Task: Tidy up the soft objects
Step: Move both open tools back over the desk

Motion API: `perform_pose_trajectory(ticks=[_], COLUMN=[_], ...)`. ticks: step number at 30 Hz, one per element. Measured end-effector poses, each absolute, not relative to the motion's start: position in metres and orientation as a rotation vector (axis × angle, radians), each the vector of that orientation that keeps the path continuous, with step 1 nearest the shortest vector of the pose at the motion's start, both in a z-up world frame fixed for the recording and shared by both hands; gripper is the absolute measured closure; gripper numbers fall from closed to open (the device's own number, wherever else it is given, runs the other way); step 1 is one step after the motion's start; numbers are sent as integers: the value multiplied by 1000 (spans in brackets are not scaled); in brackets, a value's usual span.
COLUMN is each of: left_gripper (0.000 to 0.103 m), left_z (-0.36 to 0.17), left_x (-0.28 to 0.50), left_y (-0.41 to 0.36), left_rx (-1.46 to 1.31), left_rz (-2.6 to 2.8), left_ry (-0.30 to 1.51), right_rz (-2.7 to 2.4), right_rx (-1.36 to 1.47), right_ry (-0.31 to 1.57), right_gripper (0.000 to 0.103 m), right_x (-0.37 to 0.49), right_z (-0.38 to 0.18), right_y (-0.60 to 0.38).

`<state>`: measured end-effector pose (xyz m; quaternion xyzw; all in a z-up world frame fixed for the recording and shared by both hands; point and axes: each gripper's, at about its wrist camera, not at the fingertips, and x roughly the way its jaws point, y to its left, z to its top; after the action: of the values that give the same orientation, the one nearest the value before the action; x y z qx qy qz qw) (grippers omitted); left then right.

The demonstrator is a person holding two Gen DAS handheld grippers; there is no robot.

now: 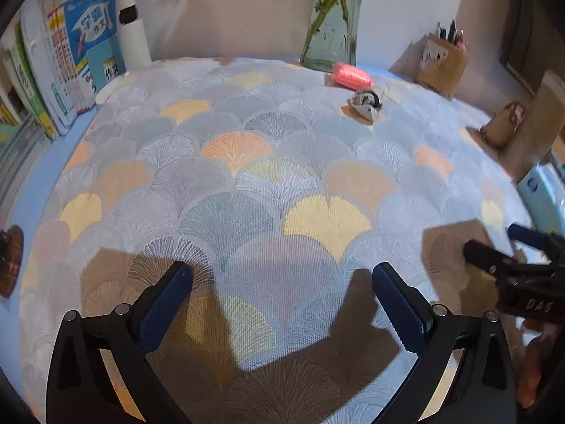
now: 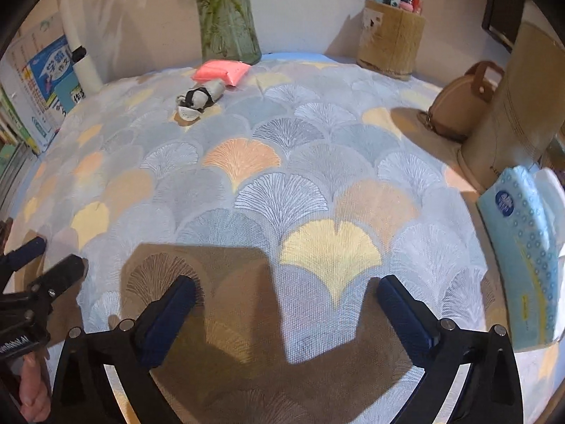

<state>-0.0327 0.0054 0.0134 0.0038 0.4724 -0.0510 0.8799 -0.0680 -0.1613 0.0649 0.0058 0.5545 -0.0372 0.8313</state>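
A bench covered by a woven cloth patterned with grey, orange and yellow fan shapes [image 2: 247, 162] filled both views. At the right edge of the right wrist view leaned a light blue soft pack of tissues [image 2: 522, 247]. A tall green-tinted glass vase [image 2: 226, 14] stood at the top, left of centre. Just below it lay a flat pink soft pouch [image 2: 220, 70], with a small grey and black soft toy [image 2: 199, 100] touching its lower edge. The left hand-held gripper [image 1: 282, 277] and right hand-held gripper [image 2: 286, 291] both hung wide open above bare cloth, gripping nothing.
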Motion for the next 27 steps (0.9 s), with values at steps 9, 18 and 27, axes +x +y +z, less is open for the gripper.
perform_pose_trajectory(ticks=[9, 18, 27], left_gripper=[0, 0, 0], left_z=[13, 12, 11], left_x=[-32, -30, -29], left_y=[5, 3, 3], left_rx=[27, 30, 31], left_rz=[-89, -85, -83], left_ry=[981, 980, 979], right_rz=[-79, -78, -72], right_rx=[3, 2, 5], right_ry=[1137, 1136, 1134], right_gripper=[0, 0, 0], right_x=[-71, -71, -73], right_z=[64, 64, 65], right_y=[-161, -159, -159])
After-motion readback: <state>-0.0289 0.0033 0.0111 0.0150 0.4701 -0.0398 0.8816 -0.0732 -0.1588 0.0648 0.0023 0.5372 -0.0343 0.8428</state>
